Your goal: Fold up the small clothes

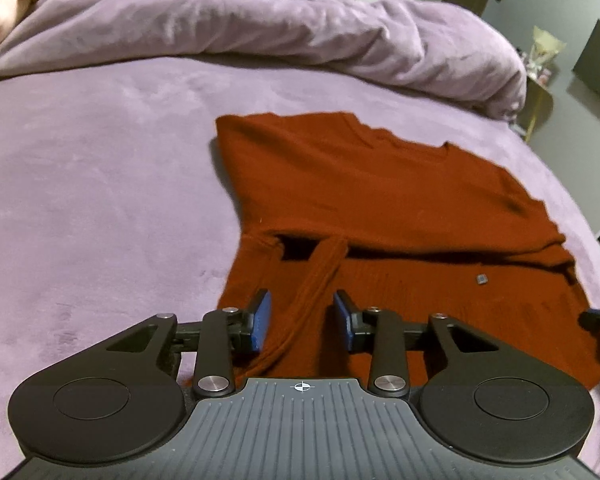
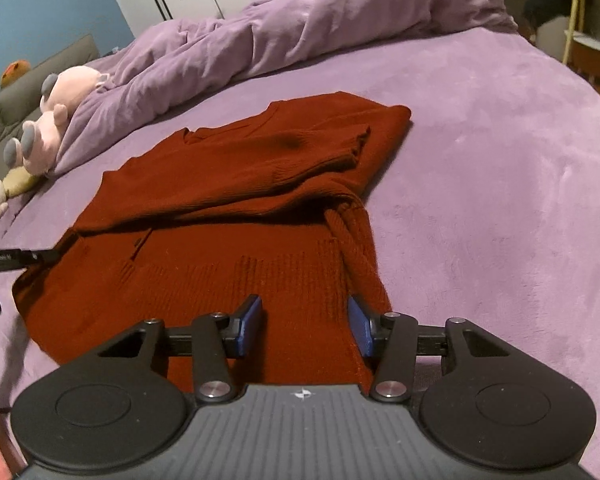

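The rust-red sweater (image 1: 340, 184) lies lengthwise away from both claws, hem nearest, neckline far; left gripper (image 1: 302, 322) and right gripper (image 2: 305, 324) stand spread, pinching nothing.

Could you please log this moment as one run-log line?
sweater: partly folded on bed | left gripper: open over hem | right gripper: open over hem | nothing held
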{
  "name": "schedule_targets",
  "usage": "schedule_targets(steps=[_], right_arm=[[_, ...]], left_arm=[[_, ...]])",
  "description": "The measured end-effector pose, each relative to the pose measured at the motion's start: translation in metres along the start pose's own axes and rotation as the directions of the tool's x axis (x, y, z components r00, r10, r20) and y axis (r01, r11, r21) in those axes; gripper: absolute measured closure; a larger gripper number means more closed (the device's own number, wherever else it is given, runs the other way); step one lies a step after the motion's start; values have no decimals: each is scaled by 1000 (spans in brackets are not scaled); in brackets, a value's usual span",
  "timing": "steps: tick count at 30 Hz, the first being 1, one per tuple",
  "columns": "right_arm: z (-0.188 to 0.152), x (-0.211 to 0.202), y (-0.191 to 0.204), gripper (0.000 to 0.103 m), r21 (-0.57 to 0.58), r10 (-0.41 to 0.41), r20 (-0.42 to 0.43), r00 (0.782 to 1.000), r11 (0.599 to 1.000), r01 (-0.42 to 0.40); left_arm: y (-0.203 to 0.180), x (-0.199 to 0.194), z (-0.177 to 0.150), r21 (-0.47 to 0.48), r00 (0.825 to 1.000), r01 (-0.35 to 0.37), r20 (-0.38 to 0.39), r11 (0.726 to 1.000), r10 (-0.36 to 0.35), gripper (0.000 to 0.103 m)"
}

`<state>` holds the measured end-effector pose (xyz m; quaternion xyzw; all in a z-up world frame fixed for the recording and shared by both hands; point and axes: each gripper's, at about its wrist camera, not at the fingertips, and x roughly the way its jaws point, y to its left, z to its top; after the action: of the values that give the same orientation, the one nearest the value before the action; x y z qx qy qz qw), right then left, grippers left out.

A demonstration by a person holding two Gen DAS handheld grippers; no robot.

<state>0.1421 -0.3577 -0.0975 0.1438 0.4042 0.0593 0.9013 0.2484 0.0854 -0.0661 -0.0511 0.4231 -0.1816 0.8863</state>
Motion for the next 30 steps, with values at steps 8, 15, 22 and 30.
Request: schedule_targets(steps=[8, 15, 22, 30], right_arm=[[5, 7, -1, 91, 70, 27, -1, 1000, 997, -27], [23, -30, 21, 96, 7, 87, 159, 983, 996, -90], [84, -24, 26, 96, 28, 34, 320, 947, 999, -45], [100, 61, 7, 94, 76, -104, 142, 984, 993, 94]], left_arm=[[6, 8, 3, -58, 1000, 17, -14, 998, -18, 91], [-10, -43, 28, -19, 988, 109, 116, 994, -106, 96], [-14, -48, 91, -7, 958, 16, 285, 1000, -13, 96], [4, 45, 81, -65, 997, -8, 82, 998, 13, 87]])
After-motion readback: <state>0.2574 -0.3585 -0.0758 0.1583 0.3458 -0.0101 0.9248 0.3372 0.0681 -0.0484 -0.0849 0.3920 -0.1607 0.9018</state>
